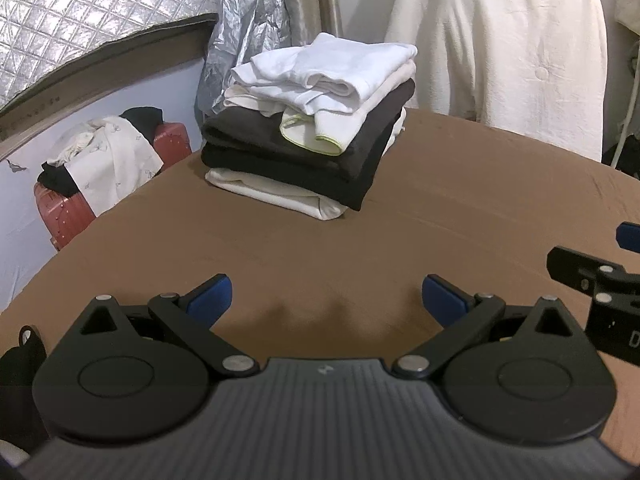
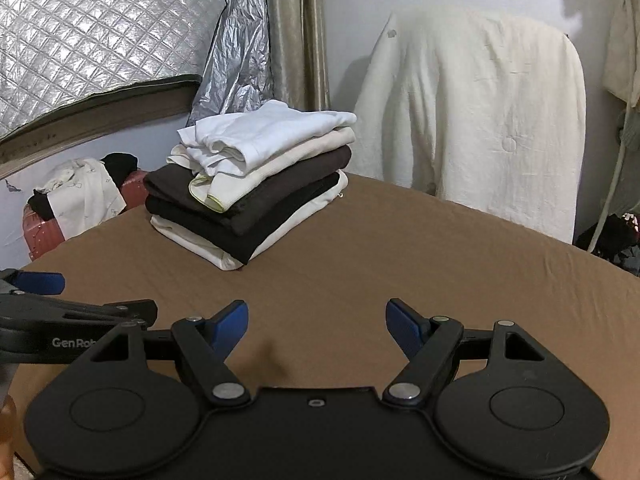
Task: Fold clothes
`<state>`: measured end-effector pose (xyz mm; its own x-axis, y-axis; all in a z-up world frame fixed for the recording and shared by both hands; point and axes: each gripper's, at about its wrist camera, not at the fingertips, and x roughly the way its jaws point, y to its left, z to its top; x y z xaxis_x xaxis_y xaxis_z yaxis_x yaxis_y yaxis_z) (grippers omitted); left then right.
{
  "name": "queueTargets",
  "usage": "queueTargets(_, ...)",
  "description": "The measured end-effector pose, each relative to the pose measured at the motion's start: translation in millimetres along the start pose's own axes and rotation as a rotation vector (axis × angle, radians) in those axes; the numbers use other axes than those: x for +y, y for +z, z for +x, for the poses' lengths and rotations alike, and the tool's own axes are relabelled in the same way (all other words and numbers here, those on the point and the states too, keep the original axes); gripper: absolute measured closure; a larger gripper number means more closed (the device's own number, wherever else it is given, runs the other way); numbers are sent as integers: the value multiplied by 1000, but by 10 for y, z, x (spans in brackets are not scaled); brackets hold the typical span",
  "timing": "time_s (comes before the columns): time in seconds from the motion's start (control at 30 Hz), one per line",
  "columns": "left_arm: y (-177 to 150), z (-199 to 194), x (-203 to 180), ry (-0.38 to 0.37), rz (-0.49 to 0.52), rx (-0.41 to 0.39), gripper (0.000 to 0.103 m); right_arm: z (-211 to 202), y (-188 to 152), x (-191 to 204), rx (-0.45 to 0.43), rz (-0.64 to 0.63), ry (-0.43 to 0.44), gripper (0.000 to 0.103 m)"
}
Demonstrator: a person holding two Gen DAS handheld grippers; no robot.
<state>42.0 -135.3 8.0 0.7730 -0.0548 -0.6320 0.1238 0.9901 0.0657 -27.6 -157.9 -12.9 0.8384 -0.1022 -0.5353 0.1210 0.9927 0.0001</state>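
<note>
A stack of folded clothes (image 1: 312, 128) (image 2: 248, 184), white and cream on top, dark brown in the middle, cream below, rests at the far side of the brown-covered surface (image 1: 460, 216) (image 2: 420, 248). My left gripper (image 1: 326, 294) hovers over bare brown cloth nearer the front, open, nothing between its blue pads. My right gripper (image 2: 316, 320) is likewise open and empty above the surface. Each gripper shows at the edge of the other's view: the right gripper (image 1: 592, 276) at the far right, the left gripper (image 2: 52, 304) at the far left.
A cream garment (image 1: 500, 44) (image 2: 472, 120) hangs over something behind the surface. A red suitcase (image 1: 64, 208) (image 2: 40, 232) piled with loose clothes stands at the left. Quilted silver sheeting (image 1: 88, 12) and a curtain (image 2: 292, 32) cover the back wall.
</note>
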Motion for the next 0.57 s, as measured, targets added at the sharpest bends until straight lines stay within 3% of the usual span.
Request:
queueTargets(0.23, -21, -25, -64, -1, 20, -2, 0, -6, 12, 14, 4, 5, -2, 23)
queueTargets(0.57, -29, -71, -54, 59, 17, -28, 0, 37, -4, 109, 20, 9, -4, 23)
